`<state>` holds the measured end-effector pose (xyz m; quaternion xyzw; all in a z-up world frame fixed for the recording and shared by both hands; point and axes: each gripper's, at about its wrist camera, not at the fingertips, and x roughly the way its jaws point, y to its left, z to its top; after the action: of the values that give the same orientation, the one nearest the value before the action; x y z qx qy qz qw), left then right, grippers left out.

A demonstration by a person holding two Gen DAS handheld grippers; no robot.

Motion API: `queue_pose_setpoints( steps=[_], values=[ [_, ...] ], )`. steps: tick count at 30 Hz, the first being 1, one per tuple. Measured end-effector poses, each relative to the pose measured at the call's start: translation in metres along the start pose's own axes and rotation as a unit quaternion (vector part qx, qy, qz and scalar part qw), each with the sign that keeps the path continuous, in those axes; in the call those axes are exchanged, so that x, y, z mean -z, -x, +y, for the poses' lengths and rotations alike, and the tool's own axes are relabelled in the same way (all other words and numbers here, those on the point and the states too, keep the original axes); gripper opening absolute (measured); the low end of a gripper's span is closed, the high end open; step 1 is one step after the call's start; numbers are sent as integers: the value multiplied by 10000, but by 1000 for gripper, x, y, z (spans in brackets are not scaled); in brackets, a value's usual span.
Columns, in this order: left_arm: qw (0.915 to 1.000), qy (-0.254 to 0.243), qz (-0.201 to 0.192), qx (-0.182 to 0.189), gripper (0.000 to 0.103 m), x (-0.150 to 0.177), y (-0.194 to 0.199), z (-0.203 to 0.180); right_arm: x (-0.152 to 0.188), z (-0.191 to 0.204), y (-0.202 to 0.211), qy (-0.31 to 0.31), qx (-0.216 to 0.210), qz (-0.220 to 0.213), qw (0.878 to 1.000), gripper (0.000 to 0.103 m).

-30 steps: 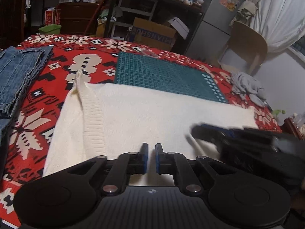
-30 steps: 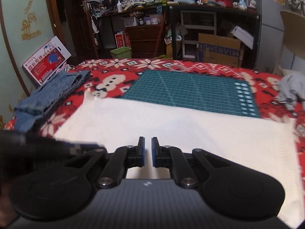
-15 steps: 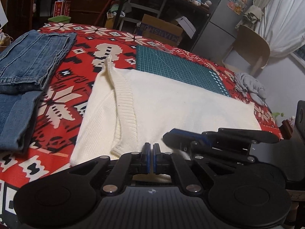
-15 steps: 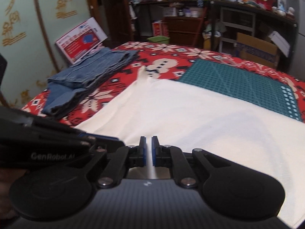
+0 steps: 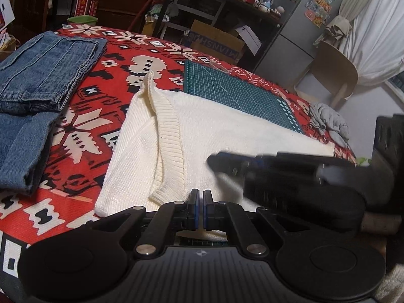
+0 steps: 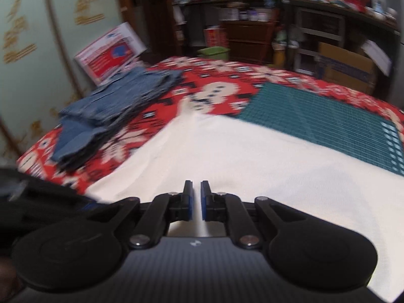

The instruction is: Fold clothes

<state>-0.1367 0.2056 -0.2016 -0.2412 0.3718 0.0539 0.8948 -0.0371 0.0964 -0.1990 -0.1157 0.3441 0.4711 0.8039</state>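
A cream knitted sweater (image 5: 227,136) lies flat on the red patterned cloth (image 5: 101,93), with a ribbed hem folded over its left part. It also shows in the right wrist view (image 6: 252,156). My left gripper (image 5: 199,194) is shut and empty above the sweater's near edge. My right gripper (image 6: 196,197) is shut, a thin gap between its pads, nothing in it, low over the sweater. The right gripper shows blurred at the right of the left wrist view (image 5: 227,161).
Folded blue jeans (image 5: 40,88) lie left on the cloth, also in the right wrist view (image 6: 113,111). A green cutting mat (image 5: 240,93) lies behind the sweater. A grey cloth (image 5: 328,118) sits far right. Shelves, a cardboard box (image 5: 214,43) and a chair (image 5: 335,73) stand beyond.
Both grippers have drawn back toward the near-left of the sweater and swung left. More of the jeans and of the sweater's folded left part is in view. Both stay shut.
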Motion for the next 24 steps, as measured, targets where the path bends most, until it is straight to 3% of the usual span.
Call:
queue_pose_setpoints(
  steps=[3, 9, 11, 19, 24],
  values=[
    [9999, 147, 9, 59, 3, 1, 0, 5, 0, 3, -1, 94, 43, -8, 9999, 7],
    [9998, 171, 19, 55, 3, 0, 1, 5, -17, -27, -11, -290, 643, -89, 9975, 7],
    [9998, 182, 21, 64, 3, 0, 1, 5, -19, -29, -11, -261, 624, -72, 9977, 7],
    [9997, 206, 27, 88, 3, 0, 1, 6, 5, -9, 9, -100, -140, 39, 9998, 7],
    [9998, 174, 23, 77, 3, 0, 0, 6, 6, -35, 15, -407, 278, -83, 9987, 3]
  ],
)
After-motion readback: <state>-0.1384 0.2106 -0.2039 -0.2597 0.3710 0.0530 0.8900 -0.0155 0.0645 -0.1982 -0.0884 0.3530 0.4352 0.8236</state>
